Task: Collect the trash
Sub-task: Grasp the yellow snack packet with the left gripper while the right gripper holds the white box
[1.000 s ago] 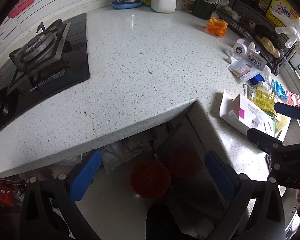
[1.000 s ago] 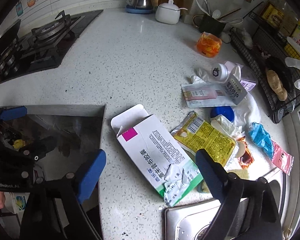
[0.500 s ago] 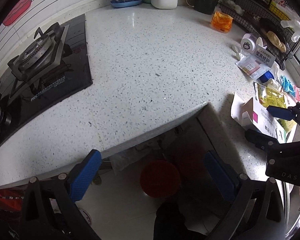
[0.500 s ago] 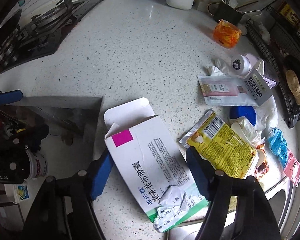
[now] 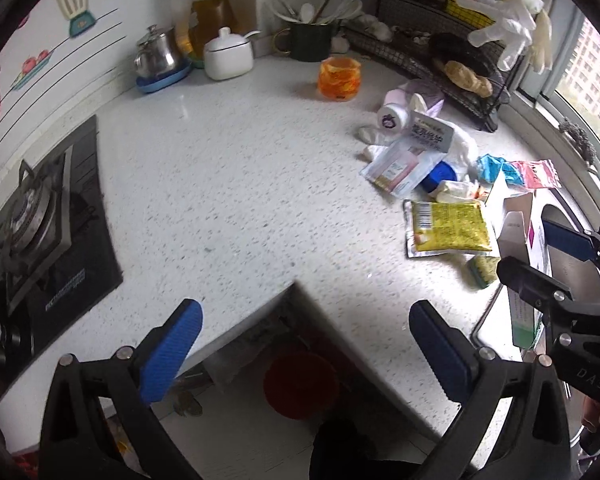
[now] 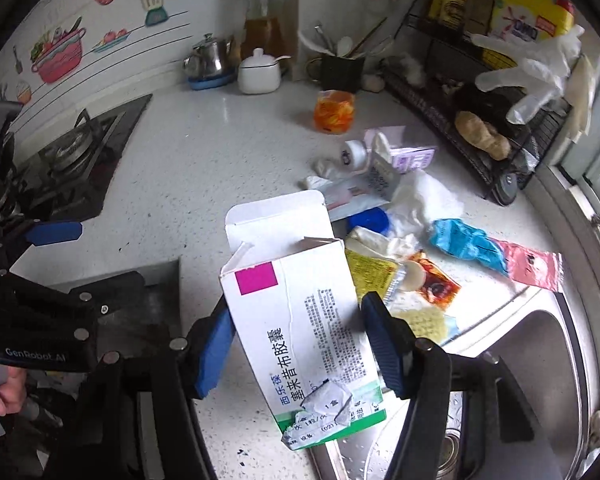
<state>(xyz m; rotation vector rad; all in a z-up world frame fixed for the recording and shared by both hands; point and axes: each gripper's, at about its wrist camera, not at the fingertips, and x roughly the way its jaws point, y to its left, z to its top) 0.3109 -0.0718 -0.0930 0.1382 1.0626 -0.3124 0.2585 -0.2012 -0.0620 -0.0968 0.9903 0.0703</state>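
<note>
My right gripper [image 6: 300, 344] is shut on a white medicine box [image 6: 300, 320] with a pink square, an open top flap and a torn green end, held tilted above the counter; the box also shows in the left wrist view [image 5: 520, 248]. My left gripper [image 5: 304, 352] is open and empty, over the counter's inner corner. Below it a red bin [image 5: 300, 384] stands on the floor. More trash lies on the counter: a yellow sachet [image 5: 448, 228], a white pouch [image 5: 400, 164], a blue cap [image 5: 440, 174], a blue wrapper [image 6: 464, 242] and a pink wrapper [image 6: 528, 266].
A gas hob [image 5: 32, 232] is at the left. A kettle [image 5: 156, 56], a white pot [image 5: 228, 56], a utensil mug [image 5: 308, 40] and an orange cup [image 5: 339, 79] stand at the back. A wire rack [image 5: 440, 64] is at the right, a steel sink [image 6: 532, 360] at the near right.
My right gripper has closed on the medicine box and lifted it off the counter. My left gripper has tilted up and moved towards the counter.
</note>
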